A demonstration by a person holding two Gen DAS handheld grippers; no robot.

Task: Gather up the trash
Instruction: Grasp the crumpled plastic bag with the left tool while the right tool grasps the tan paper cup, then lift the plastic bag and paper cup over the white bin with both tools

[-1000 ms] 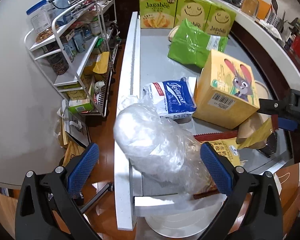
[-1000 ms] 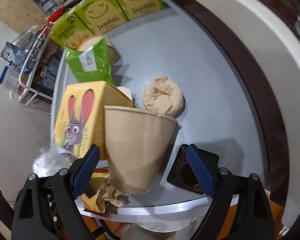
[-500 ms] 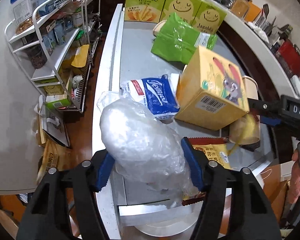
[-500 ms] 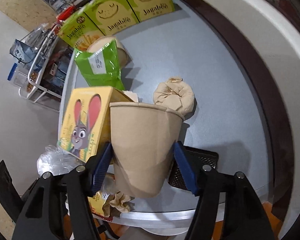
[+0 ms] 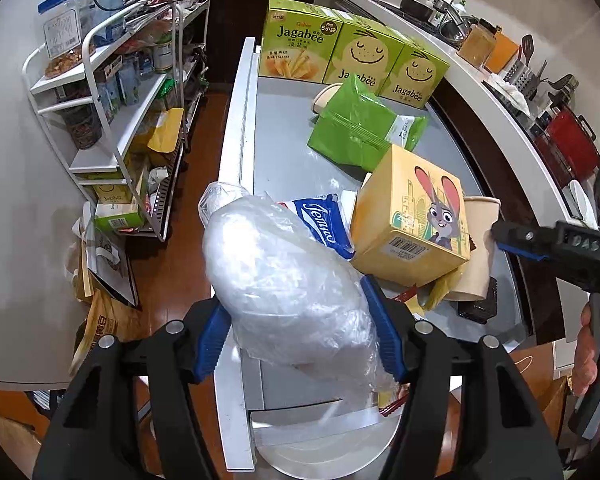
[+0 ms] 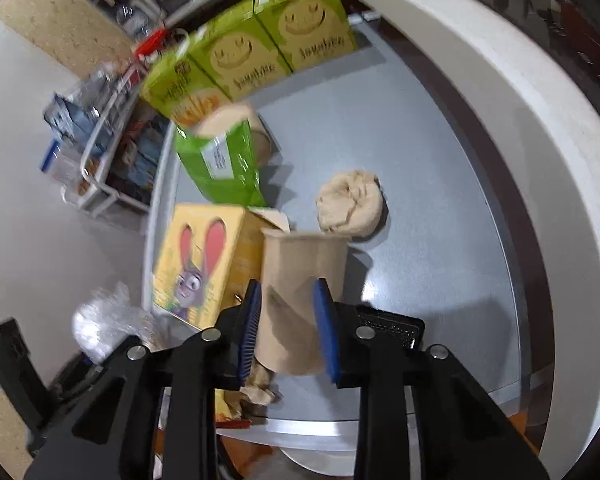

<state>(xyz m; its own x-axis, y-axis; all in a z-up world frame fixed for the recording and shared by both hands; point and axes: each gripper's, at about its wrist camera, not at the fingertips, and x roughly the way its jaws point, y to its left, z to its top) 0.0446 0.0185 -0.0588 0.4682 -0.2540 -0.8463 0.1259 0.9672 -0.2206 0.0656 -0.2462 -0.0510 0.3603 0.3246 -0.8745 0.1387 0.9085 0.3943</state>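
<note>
In our left gripper (image 5: 298, 330) we hold a crumpled clear plastic bag (image 5: 284, 276), the blue pads pressed into its sides near the lower end. The bag's long axis runs from about 5 o'clock, at the pads, up to 11 o'clock, where its narrow end points past the table's pale edge rail (image 5: 236, 128). It hangs over the near corner of the grey table (image 5: 284, 148).

Our right gripper (image 6: 288, 330) has narrowed onto a brown paper cup (image 6: 300, 280), the pads squeezing its lower wall so that the paper creases. The cup stands nearly upright, mouth toward 12 o'clock, just beside the yellow rabbit box (image 6: 198, 256).

The left view alone shows a blue tissue pack (image 5: 324, 224) behind the bag at 1 o'clock, the white wire shelf rack (image 5: 112, 92) at 10 o'clock and the wooden floor. The right view alone shows a crumpled brown paper ball (image 6: 350, 208) on the table at 1 o'clock from the cup, well apart from the boxes, and a wad of brown paper (image 6: 256, 388) under the cup's base. That view is blurred. Both show the green bag (image 5: 360, 132) and three Jagabee boxes (image 5: 352, 60) at 12 o'clock.
</note>
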